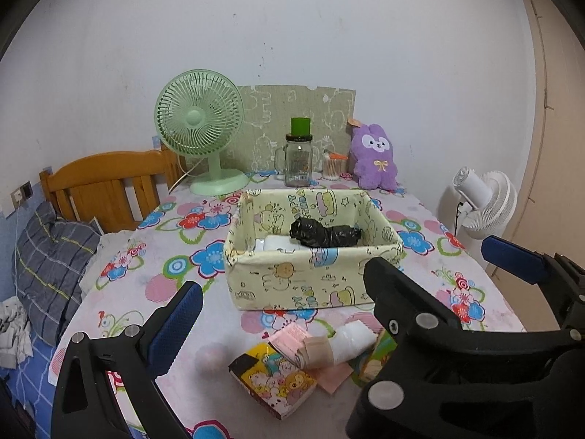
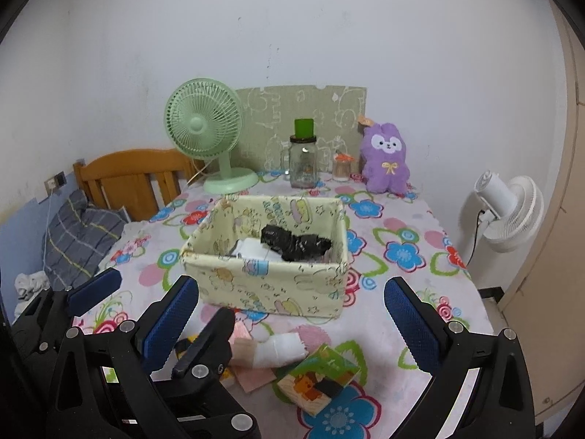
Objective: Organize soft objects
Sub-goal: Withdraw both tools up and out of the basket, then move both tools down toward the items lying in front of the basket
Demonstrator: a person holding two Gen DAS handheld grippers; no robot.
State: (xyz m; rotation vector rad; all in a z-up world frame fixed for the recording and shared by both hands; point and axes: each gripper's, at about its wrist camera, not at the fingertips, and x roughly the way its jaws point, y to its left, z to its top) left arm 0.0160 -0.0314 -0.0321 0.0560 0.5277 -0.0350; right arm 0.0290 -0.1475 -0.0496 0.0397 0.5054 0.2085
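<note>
Fabric storage box (image 1: 314, 278), pale yellow with cartoon print, sits mid-table on the floral tablecloth (image 1: 175, 256). Inside it: a crumpled black plastic bundle (image 1: 323, 236) lying lengthwise, glossy and wrinkled, with a white soft item (image 1: 278, 243) beside it toward the left wall. In front of the box, on the cloth: a rolled beige-pink and white soft bundle (image 1: 325, 347) (pink end and white end, beige band around the middle), resting against a cartoon-printed packet (image 1: 272, 378) on its left and a green-and-orange printed block (image 2: 321, 376) on its right. Left gripper (image 1: 281, 300): jaws spread wide, nothing between them, hovering above the bundle. Right gripper (image 2: 290, 303): jaws also spread wide, holding nothing, just beside the left one.
</note>
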